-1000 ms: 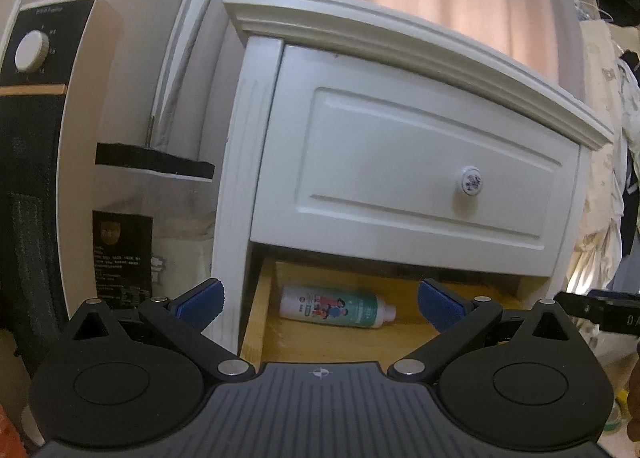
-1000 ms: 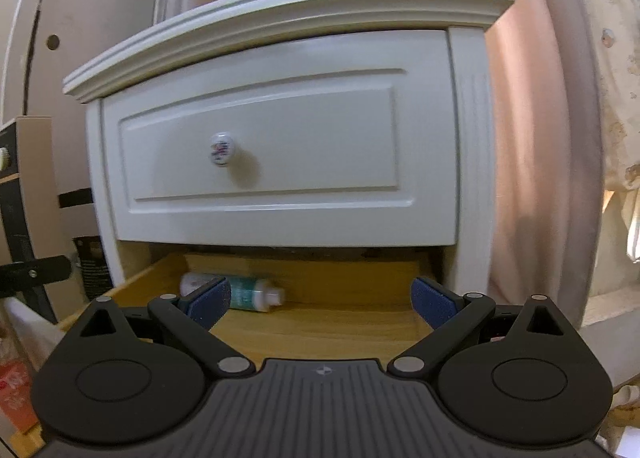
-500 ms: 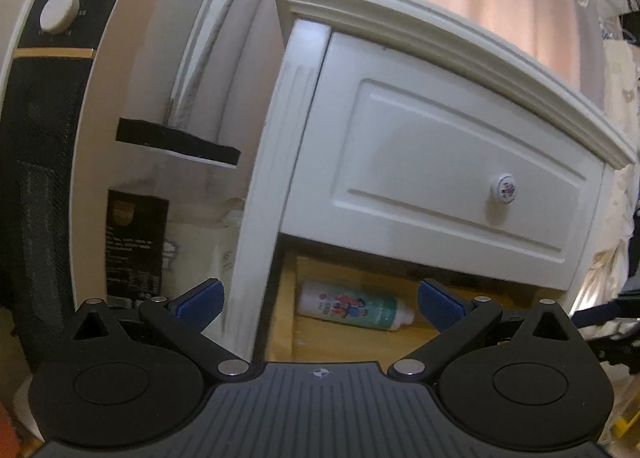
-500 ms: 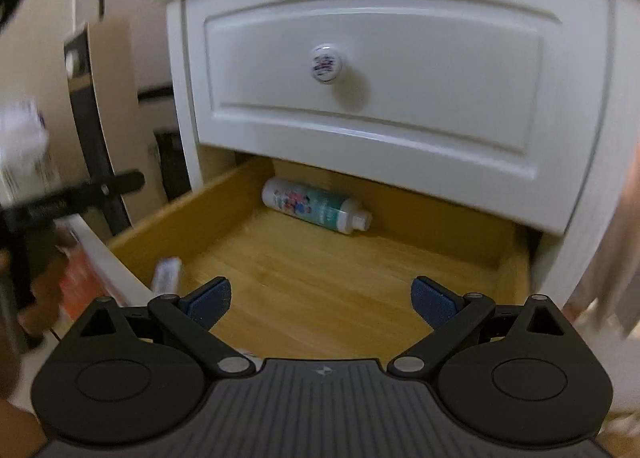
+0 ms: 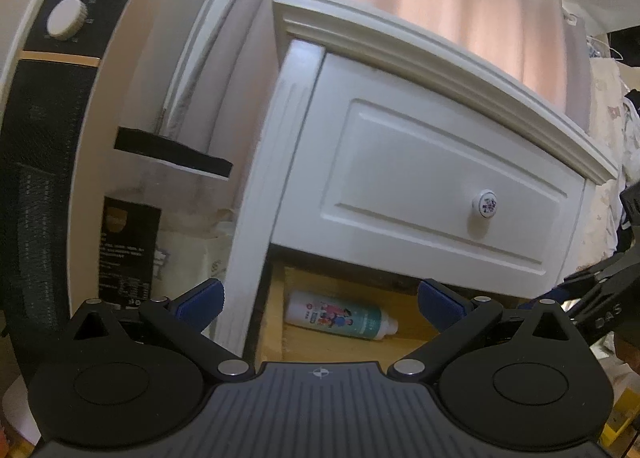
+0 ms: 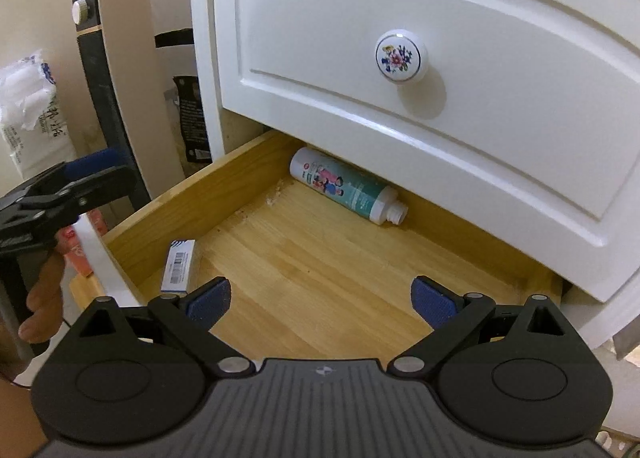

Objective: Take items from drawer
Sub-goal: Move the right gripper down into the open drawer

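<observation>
Beside nightstand (image 5: 400,106), tower heater (image 5: 52,162), tissue pack (image 6: 28,106)

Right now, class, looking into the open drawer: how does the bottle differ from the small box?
The bottle is a rounded cylinder with a white-to-teal printed label; the small box is flat-sided, white with blue trim and a barcode. The bottle lies at the back of the drawer, beneath the closed upper drawer front; the small box lies against the left wall, nearer the front. Both lie on their sides, untouched.

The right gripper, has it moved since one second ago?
Yes. The right gripper has gone forward and up over the open wooden drawer, closer to the white floral knob.
</observation>
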The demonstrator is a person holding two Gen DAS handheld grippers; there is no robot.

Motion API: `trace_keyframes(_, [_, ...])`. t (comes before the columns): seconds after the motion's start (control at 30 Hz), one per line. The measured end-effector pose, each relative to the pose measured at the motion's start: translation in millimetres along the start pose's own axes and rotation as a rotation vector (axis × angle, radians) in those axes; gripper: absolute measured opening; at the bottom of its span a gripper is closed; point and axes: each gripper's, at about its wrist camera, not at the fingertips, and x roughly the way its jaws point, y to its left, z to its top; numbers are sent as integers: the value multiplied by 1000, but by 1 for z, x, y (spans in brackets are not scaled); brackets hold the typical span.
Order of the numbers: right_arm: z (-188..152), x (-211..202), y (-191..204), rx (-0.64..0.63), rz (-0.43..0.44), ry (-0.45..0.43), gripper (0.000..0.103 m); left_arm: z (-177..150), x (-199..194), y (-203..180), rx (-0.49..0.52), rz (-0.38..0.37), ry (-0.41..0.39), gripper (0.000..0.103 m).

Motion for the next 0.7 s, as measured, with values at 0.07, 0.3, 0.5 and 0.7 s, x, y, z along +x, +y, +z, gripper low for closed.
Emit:
trace_keyframes(0.07, [6,7,7,-39,-45,18,103,-1,1,0,-4,10,8,103])
trace_keyframes(0.3, [26,34,33,-189,-123,124,103,-3,-4,-1,-6,19,14,103])
trace_keyframes(0.5, [33,58,40,-272,-121,186,103,-8,-18,-5,20,68,-54,103])
trace_keyframes(0.7, [32,75,56,-469,-118,178,103,-10,-21,-7,30,73,-51,103])
